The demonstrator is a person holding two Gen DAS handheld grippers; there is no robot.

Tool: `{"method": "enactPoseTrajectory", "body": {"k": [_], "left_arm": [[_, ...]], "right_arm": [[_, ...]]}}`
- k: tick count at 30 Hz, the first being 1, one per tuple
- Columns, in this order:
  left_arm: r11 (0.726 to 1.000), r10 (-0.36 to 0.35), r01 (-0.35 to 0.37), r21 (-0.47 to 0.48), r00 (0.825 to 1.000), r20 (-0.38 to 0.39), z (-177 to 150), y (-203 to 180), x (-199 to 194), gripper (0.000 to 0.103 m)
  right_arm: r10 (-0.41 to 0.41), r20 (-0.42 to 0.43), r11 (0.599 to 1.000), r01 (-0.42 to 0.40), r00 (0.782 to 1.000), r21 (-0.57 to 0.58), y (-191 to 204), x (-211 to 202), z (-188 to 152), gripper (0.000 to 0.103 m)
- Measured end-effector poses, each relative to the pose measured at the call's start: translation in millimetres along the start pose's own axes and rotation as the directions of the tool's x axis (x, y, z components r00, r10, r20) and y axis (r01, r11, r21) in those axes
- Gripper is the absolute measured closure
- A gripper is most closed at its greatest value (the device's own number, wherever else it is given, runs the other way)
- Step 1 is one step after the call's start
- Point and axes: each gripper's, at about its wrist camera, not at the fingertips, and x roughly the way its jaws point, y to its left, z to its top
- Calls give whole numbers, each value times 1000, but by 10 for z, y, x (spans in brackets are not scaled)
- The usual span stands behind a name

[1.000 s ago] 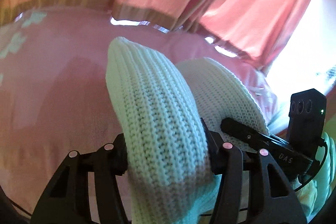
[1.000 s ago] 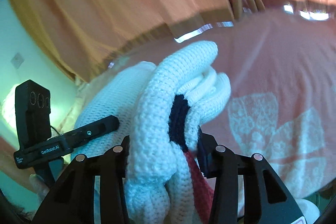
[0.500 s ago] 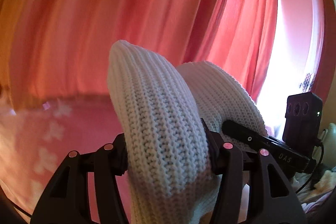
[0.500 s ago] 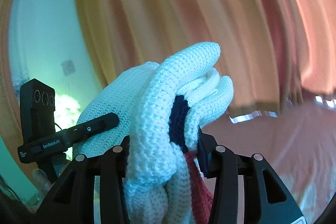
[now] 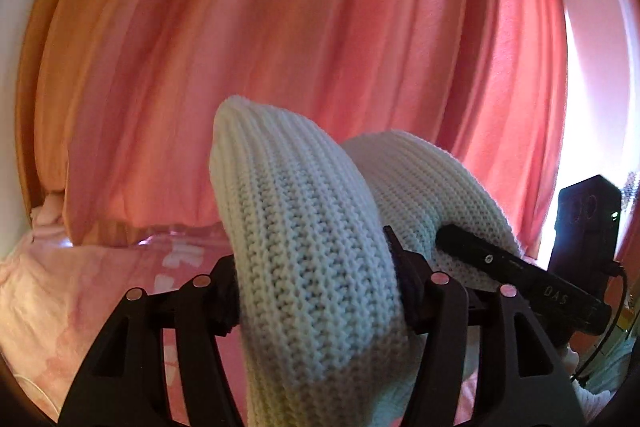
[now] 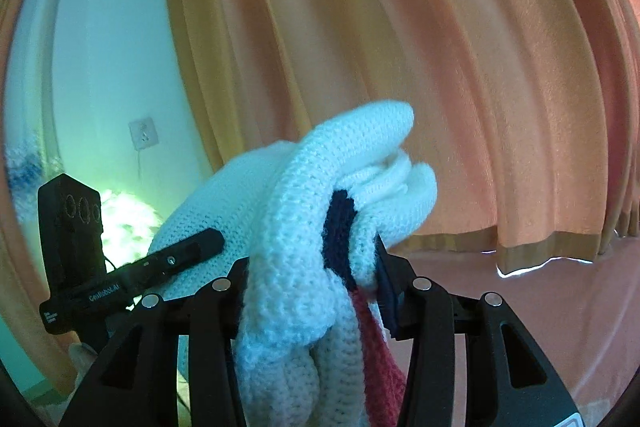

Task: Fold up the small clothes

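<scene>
A white knitted sweater (image 5: pixel 288 195) is bunched up and held in the air between both grippers. In the left wrist view a thick fold of it fills my left gripper (image 5: pixel 316 287), whose pads press on it while the jaws are opening slightly. In the right wrist view my right gripper (image 6: pixel 312 287) is shut on another thick bunch of the sweater (image 6: pixel 360 147), which shows a navy patch and a red part hanging below. More of the knit stretches sideways to the other gripper, whose black finger (image 5: pixel 480 255) lies against it.
Pink-orange curtains (image 5: pixel 320 47) hang close ahead and fill both views. Below lies a pink flowered bedspread (image 5: pixel 80 287), also low on the right (image 6: pixel 560 307). A pale wall with a socket (image 6: pixel 142 139) stands at left. A bright window (image 5: pixel 592 107) is at the right.
Both grippers have risen and tilted up with the sweater still in them. The bedspread has dropped to the bottom of both views and the curtains now fill them.
</scene>
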Motion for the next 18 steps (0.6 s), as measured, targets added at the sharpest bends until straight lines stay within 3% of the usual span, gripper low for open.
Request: {"method": "enactPoseTrajectory", "body": {"k": [6, 9, 11, 13, 14, 15, 16, 17, 18], "left_arm": [[999, 33, -32, 19, 999, -17, -124, 237, 188, 46], [998, 56, -55, 12, 994, -90, -358, 388, 509, 45], [997, 77, -79, -8, 983, -167, -645, 575, 839, 44], [988, 137, -150, -23, 948, -288, -1020, 803, 1232, 39], [965, 240, -263, -2, 884, -401, -1314, 970, 1481, 41], [951, 279, -310, 7, 845, -456, -1429, 1042, 1557, 44], [938, 301, -346, 3, 811, -501, -1523, 1112, 1580, 44], [939, 292, -343, -17, 823, -486, -1493, 1128, 1469, 42], [938, 293, -345, -34, 841, -455, -1414, 1114, 1334, 43]], "right_arm": [[-21, -58, 1000, 22, 998, 8, -239, 359, -180, 59], [-54, -143, 997, 61, 988, 42, -507, 682, -489, 59], [-58, -233, 996, 73, 971, 60, -744, 975, -795, 53], [-116, -346, 989, 141, 931, 47, -1041, 1288, -1165, 48], [-181, -424, 975, 217, 887, 39, -1245, 1419, -1422, 51], [-230, -486, 956, 289, 843, 49, -1430, 1446, -1606, 53], [-208, -495, 952, 290, 844, 95, -1540, 1392, -1671, 54], [-152, -453, 949, 258, 879, 183, -1629, 1209, -1678, 54], [-169, -421, 945, 269, 891, 188, -1618, 1060, -1631, 55]]}}
